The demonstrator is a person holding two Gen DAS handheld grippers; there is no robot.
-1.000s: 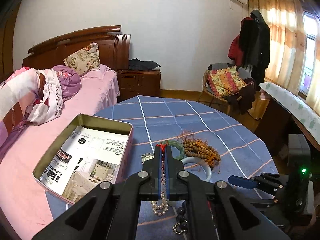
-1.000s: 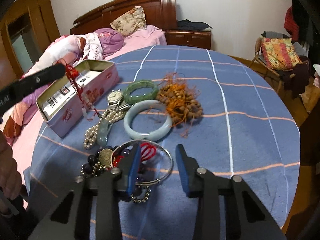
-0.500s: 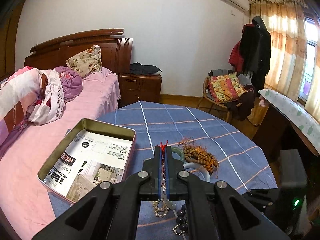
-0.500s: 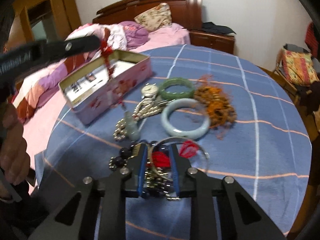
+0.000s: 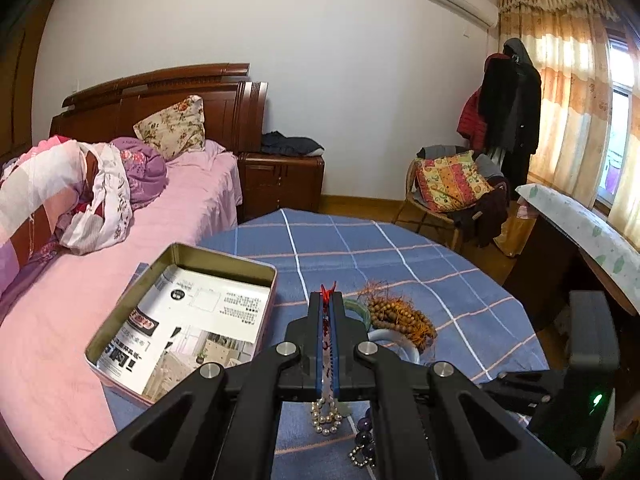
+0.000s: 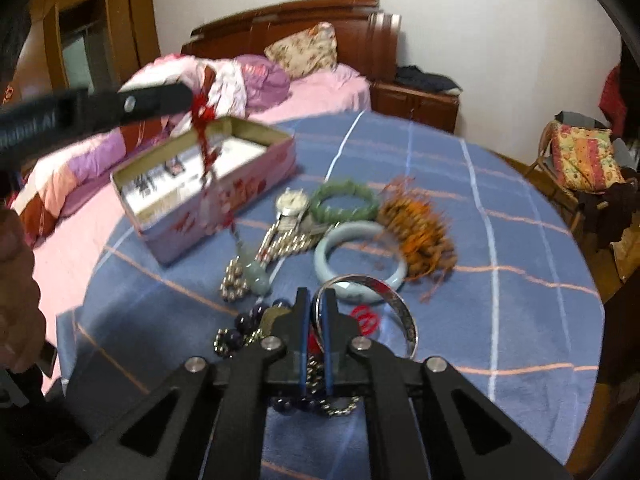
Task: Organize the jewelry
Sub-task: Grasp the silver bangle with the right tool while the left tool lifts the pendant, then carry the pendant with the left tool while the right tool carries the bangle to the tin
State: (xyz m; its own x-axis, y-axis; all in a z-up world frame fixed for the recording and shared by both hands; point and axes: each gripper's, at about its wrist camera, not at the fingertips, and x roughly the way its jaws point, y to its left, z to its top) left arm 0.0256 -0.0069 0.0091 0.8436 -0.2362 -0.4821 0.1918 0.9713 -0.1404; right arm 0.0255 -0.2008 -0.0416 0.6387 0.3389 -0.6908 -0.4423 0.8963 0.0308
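Left gripper (image 5: 327,344) had its jaws pressed together on a red cord (image 6: 203,136), which hung from the tips above the open end of the tin box (image 6: 208,216), with a pale green pendant (image 6: 257,275) dangling at the cord's low end, just right of the tin's near corner. Inside the tin lay a printed paper (image 5: 192,328). Right of the tin, on the blue checked tablecloth (image 6: 500,280), sat a wristwatch (image 6: 293,204) with its metal band, then a green beaded bracelet (image 6: 345,201). Nearer than those lay a string of pearls (image 6: 234,280) and a pale blue bangle (image 6: 360,264). Farther right of the tin, a heap of brown wooden beads (image 6: 420,232) with orange tassels touched the bangle's edge. Right gripper (image 6: 316,344) had its jaws pinched on the rim of a silver bangle (image 6: 400,312), with dark purple beads (image 6: 244,324) and a small red ornament (image 6: 366,318) lying just beside it, well in front of the tin.
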